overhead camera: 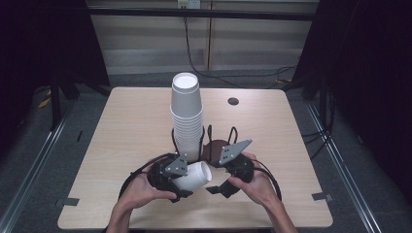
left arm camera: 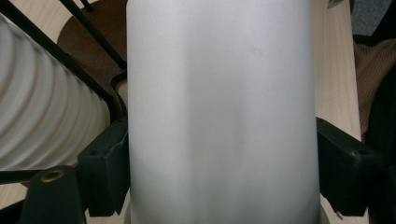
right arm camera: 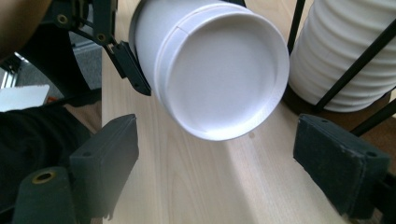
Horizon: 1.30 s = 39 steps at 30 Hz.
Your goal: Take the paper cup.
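Currently the left claw (overhead camera: pixel 187 187) is gripping a single white paper cup (overhead camera: pixel 194 175), lying on its side, its jaws pressing the cup's wall from both sides; in the left gripper view the cup (left arm camera: pixel 219 112) is sitting squarely between them. The cup's recessed base is pointing toward the right claw (overhead camera: pixel 218 189), which is waiting just beside it with jaws spread wide and nothing between them; the right gripper view is looking straight at that base (right arm camera: pixel 224 74).

Just beyond both claws the tall stack of cups (overhead camera: pixel 186 116) is standing upside down in a black wire holder (overhead camera: pixel 204 141) on the worktop (overhead camera: pixel 131 121); the held cup is near the stack's lower end, apart from it.

Judgement: the step in hand looks like a handover or regrip of the freed cup. To do it well:
- right claw should be closing on the wall near the base, not the thin rim
- gentle squeeze, since paper is crushing easily
- left claw releasing only once the right has hold
- keeping clear of the wire holder
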Available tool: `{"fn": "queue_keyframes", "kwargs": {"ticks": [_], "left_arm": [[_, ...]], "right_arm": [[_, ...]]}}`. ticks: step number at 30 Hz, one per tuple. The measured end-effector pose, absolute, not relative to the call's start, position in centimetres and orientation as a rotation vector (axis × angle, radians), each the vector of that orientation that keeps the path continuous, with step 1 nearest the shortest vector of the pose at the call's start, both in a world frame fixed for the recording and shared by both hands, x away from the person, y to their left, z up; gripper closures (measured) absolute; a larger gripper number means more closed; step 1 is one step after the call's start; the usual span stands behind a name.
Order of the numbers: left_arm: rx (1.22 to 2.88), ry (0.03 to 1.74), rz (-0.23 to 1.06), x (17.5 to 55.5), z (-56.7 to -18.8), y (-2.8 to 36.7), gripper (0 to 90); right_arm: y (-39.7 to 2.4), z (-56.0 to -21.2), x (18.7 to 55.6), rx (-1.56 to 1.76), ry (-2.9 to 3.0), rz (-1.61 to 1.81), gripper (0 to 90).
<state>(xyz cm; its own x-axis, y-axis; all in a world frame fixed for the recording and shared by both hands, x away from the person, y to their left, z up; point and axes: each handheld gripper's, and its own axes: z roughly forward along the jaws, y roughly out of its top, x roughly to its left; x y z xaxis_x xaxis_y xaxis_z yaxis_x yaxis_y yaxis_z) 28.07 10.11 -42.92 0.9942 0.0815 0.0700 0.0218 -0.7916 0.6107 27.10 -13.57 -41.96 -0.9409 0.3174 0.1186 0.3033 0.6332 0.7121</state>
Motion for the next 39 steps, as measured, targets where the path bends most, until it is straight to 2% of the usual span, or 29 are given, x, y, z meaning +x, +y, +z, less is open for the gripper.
{"fn": "queue_keyframes", "kwargs": {"ticks": [19, 39], "left_arm": [[2.573, -0.015, 0.102, 27.1, -43.7, 8.1, 17.6], [2.592, -0.097, 0.1, 26.2, -44.1, 6.5, 18.1]], "right_arm": [[-12.6, -43.3, 27.2, 0.486, 2.959, 1.107, 14.4], [-12.2, -43.8, 27.3, 0.488, 3.062, 1.132, 21.7]]}}
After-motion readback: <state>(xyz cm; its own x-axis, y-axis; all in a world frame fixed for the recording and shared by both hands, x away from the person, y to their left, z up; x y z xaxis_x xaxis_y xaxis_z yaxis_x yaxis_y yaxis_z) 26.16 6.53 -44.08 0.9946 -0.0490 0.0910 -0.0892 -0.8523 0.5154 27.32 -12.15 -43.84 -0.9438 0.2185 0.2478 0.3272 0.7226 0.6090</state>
